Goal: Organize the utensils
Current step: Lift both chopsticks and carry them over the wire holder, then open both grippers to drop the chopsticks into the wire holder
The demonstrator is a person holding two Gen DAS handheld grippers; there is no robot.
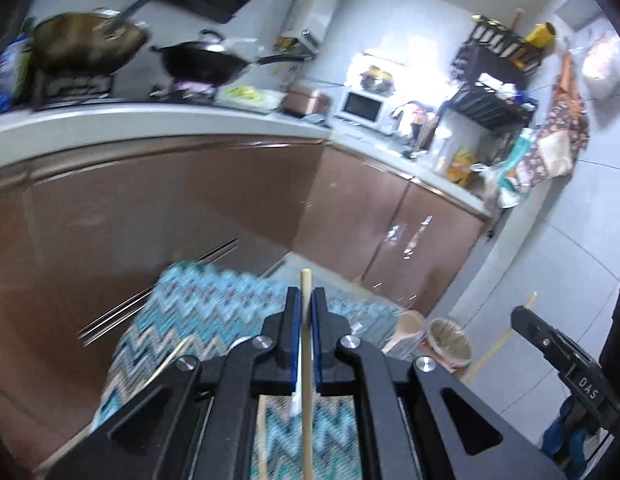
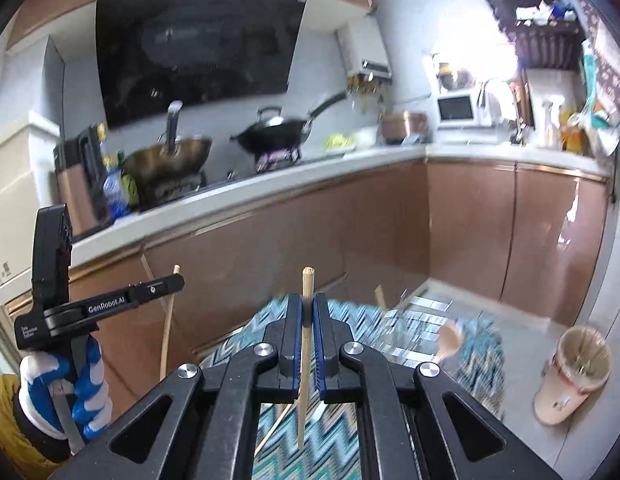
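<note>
Wrist views, both grippers raised over the patterned mat. In my left wrist view, the left gripper (image 1: 306, 312) was clenched on a wooden chopstick (image 1: 307, 380), whose long axis ran from 6 o'clock to 12 o'clock, its blunt tip standing just above the blue pads (image 1: 318, 320) and its lower length passing down through the frame of the tool. In my right wrist view, the right gripper (image 2: 308, 312) was likewise clamped on a second wooden chopstick (image 2: 304, 360), near upright, the round end toward 12 o'clock and the lower end leaning slightly toward 7 o'clock. Both grippers pointed slightly downward toward the brown cabinet fronts (image 2: 349, 220). The gloved hand (image 2: 66, 392) carrying the left gripper appeared at 8 o'clock in the right view. The zigzag mat (image 1: 198, 312) lay beneath; a wooden spoon (image 2: 449, 338) rested on it, and a cup (image 2: 573, 376) holding sticks stood on the floor at 4 o'clock.
</note>
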